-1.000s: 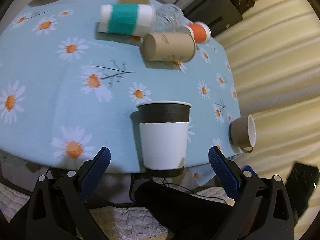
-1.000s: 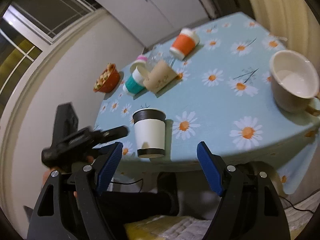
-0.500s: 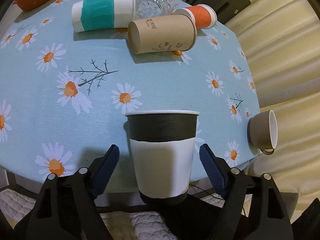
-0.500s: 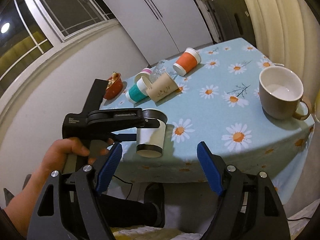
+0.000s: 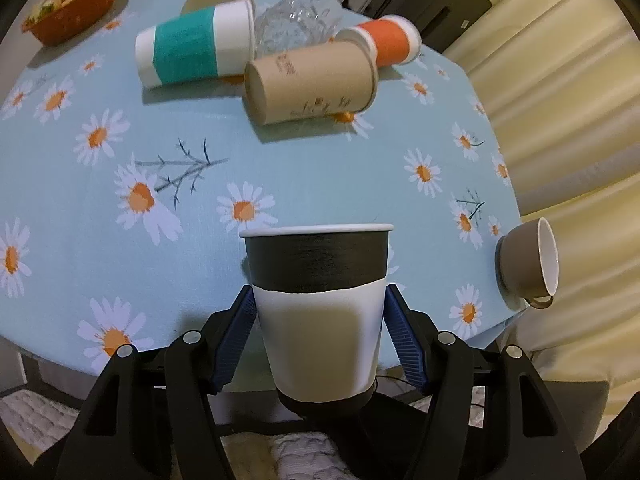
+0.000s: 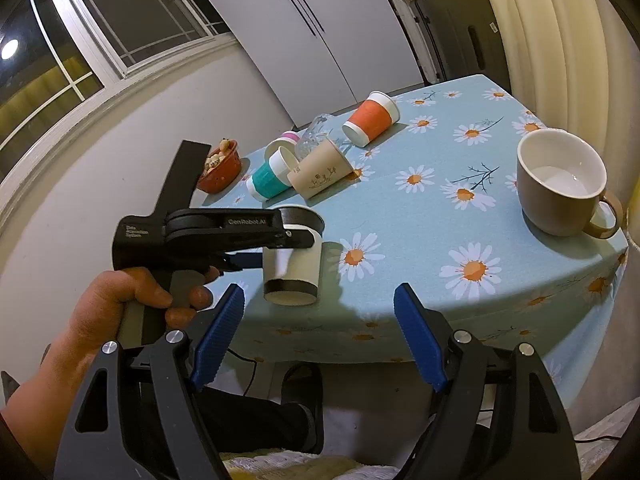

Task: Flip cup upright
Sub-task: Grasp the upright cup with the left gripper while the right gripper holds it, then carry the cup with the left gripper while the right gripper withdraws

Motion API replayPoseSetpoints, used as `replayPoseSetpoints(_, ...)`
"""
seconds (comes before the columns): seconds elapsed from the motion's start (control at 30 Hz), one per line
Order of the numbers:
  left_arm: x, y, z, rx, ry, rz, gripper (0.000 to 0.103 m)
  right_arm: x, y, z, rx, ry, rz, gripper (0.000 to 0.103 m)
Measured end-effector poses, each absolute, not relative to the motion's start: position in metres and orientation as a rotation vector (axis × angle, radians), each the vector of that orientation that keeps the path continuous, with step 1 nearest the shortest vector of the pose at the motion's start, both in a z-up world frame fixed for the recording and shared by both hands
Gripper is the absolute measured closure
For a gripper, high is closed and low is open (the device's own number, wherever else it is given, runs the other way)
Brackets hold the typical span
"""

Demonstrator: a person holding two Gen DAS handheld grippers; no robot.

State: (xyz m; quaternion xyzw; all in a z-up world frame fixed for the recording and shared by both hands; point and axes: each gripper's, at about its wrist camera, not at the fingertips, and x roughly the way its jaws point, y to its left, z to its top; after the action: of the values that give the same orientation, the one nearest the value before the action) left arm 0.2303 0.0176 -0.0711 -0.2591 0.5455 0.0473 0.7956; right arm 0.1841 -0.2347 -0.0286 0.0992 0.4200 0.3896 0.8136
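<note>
A black-and-white paper cup (image 5: 318, 312) stands upright, mouth up, at the table's near edge. My left gripper (image 5: 318, 340) is shut on the black-and-white paper cup, its blue pads pressed on the white band at both sides. In the right wrist view the left gripper (image 6: 276, 256) holds the cup (image 6: 294, 272) from the left; I cannot tell whether its base rests on the cloth. My right gripper (image 6: 320, 336) is open and empty, below the table's front edge.
On the daisy tablecloth (image 5: 320, 168) several cups lie on their sides at the back: teal (image 5: 192, 52), brown (image 5: 312, 84), orange (image 5: 386, 40), plus a clear glass (image 5: 300, 20). A brown mug (image 6: 560, 188) stands at the right edge. A red bowl (image 5: 74, 10) sits far left.
My left gripper has moved in around the black-and-white cup and shut on it. My right gripper has stayed open and drawn back a little.
</note>
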Motion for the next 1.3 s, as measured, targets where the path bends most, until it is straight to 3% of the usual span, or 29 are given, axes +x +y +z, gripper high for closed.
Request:
replayPoseSetpoints(0.23,0.217,0.022,-0.046,-0.511,1.059,0.103,0.040,0.185,-0.232,-0.026,0.207,0.892,0.840,0.026)
replayPoseSetpoints(0.43,0.192,0.025,-0.030,-0.399,0.857,0.156,0.040,0.189,-0.228,-0.015,0.197,0.856,0.847,0.026)
replayPoseSetpoints(0.8,0.156,-0.001,-0.047,-0.206,0.502,0.270,0.040,0.190,-0.223,-0.002,0.201,0.719,0.900,0.025)
replayPoseSetpoints(1.3,0.132,-0.024,-0.076,-0.120,0.166,0.383,0.040,0.207,-0.229,-0.025,0.269,0.800,0.891,0.025)
